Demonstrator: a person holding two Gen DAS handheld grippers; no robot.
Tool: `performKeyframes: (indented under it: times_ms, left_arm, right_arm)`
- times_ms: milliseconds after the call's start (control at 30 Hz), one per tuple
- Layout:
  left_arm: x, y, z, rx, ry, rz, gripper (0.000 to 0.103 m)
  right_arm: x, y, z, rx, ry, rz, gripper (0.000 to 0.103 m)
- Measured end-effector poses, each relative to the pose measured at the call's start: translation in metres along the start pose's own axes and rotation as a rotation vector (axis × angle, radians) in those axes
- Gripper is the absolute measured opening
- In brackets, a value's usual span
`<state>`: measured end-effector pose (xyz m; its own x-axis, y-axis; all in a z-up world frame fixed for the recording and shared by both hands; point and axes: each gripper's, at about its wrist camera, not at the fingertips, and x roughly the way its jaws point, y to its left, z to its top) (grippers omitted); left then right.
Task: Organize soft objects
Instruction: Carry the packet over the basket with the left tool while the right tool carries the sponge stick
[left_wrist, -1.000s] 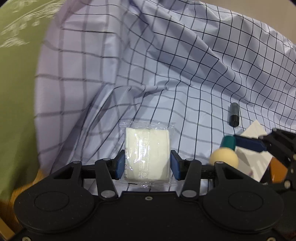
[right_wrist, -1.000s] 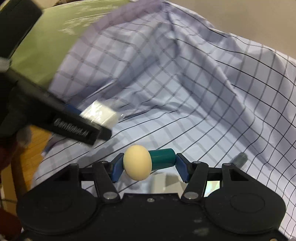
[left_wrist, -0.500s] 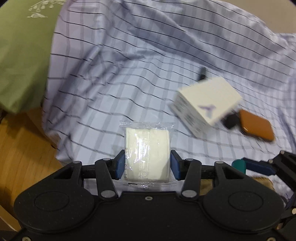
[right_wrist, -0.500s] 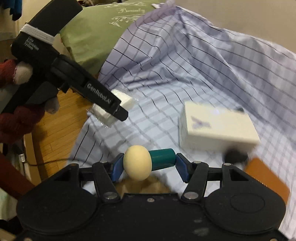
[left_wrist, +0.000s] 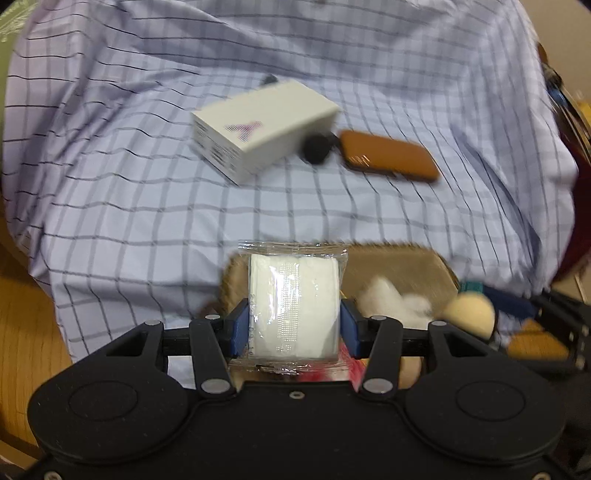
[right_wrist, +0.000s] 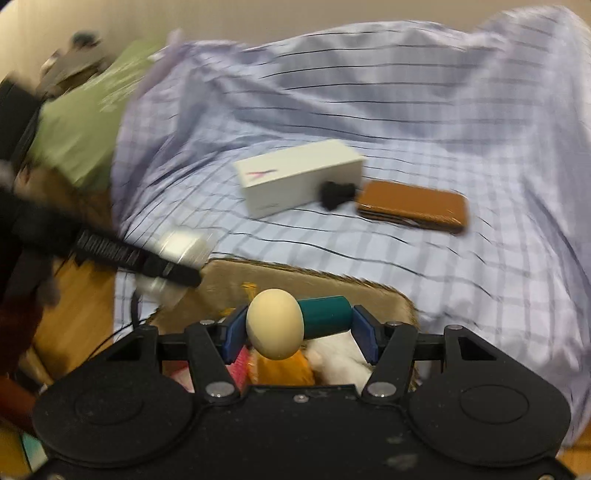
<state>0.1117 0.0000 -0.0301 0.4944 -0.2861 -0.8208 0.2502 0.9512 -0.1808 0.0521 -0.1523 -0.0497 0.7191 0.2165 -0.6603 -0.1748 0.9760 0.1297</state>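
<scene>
While clamped, grippers (left_wrist: 293, 328) (right_wrist: 299, 332) hold items.

checked lilac sheet (left_wrist: 147, 206), white box (left_wrist: 266, 122), tan case (left_wrist: 388, 155)

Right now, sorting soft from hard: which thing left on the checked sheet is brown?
The flat brown case, right of the white box; a small black thing lies between them.

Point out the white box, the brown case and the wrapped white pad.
white box (left_wrist: 266, 122), left wrist view, top face.
brown case (right_wrist: 412, 206), right wrist view, top surface.
wrapped white pad (left_wrist: 293, 306), left wrist view, front face.
</scene>
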Motion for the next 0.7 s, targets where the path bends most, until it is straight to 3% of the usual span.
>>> performKeyframes:
  times_ms: [267, 700]
  left_arm:
    - [0.004, -0.024, -0.033, 0.047, 0.053, -0.038, 0.048]
    - [0.007, -0.038, -0.047, 0.041, 0.061, -0.072, 0.049]
  right_arm:
    - [-0.024, -0.027, -0.013, 0.162, -0.049, -0.072, 0.059]
    - [-0.050, -0.023, -0.026, 0.220, -0.092, -0.081, 0.059]
